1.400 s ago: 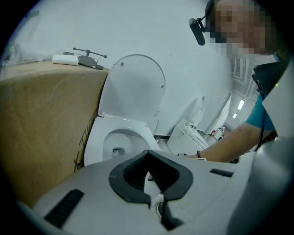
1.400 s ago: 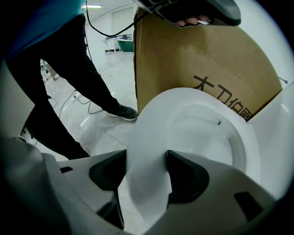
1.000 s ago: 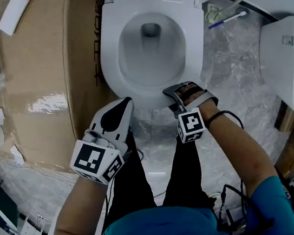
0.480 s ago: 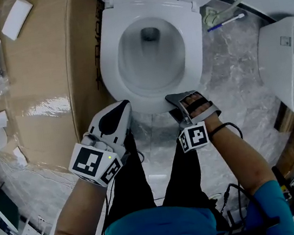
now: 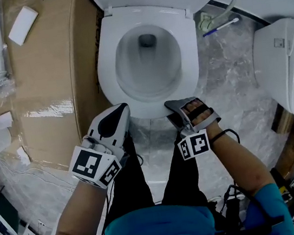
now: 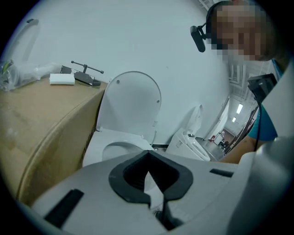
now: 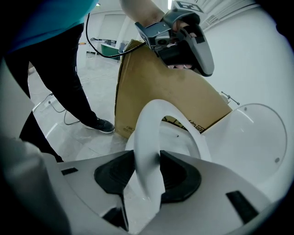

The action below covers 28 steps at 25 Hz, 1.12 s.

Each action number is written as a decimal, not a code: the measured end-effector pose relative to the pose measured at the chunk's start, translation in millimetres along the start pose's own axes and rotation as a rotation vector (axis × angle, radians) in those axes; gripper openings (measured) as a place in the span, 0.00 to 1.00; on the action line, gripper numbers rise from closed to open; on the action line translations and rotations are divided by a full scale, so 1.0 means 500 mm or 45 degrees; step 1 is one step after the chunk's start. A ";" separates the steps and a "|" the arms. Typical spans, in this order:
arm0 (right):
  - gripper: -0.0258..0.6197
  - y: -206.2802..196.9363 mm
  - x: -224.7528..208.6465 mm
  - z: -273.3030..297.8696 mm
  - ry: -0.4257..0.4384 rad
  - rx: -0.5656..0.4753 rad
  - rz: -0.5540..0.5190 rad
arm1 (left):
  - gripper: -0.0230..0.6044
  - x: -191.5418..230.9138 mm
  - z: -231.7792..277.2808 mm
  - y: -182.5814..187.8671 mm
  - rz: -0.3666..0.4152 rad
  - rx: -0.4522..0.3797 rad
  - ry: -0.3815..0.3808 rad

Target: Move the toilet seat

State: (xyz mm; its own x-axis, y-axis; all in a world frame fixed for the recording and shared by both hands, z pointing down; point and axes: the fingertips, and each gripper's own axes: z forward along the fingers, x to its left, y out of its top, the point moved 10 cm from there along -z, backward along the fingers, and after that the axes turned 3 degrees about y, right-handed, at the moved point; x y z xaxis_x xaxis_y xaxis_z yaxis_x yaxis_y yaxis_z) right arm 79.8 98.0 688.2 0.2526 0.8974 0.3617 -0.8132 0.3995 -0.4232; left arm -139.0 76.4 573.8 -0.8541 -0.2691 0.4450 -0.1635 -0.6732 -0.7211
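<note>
1 toilet seat [image 5: 108, 70]: white glossy plastic ring, lying down over the bowl, lid [image 6: 131, 101] raised behind it. Judged stiff and fairly light. It is hinged at the rear, so it should swing rather than lift free. Smooth surface, likely slippery; could slip and slam.

Best hold: front rim, farthest from hinge. Right hand-held gripper [image 5: 177, 107] is there, jaws closing, rim between the pads, both apparently in contact. Left hand-held gripper [image 5: 115, 118] just beside the front rim, jaws all but together, empty.
</note>
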 end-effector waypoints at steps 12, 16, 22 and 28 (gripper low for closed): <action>0.23 0.028 -0.058 -0.082 -0.043 -0.028 0.000 | 0.01 -0.034 -0.047 0.075 0.017 -0.054 0.018; 0.23 0.034 -0.076 -0.100 -0.046 -0.032 0.007 | 0.01 -0.042 -0.065 0.104 0.029 -0.073 0.023; 0.21 0.044 -0.104 -0.130 -0.059 -0.033 0.034 | 0.01 -0.052 -0.095 0.136 0.034 -0.088 0.026; 0.19 0.053 -0.140 -0.157 -0.065 -0.035 0.045 | 0.01 -0.057 -0.122 0.162 0.025 -0.114 0.039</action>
State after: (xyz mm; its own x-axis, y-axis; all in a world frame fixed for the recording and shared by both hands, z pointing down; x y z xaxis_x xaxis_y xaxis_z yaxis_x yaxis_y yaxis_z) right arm 81.9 60.5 586.8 0.1966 0.9007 0.3874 -0.8062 0.3734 -0.4590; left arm -157.9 71.7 470.1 -0.8721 -0.2597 0.4147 -0.1889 -0.6031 -0.7750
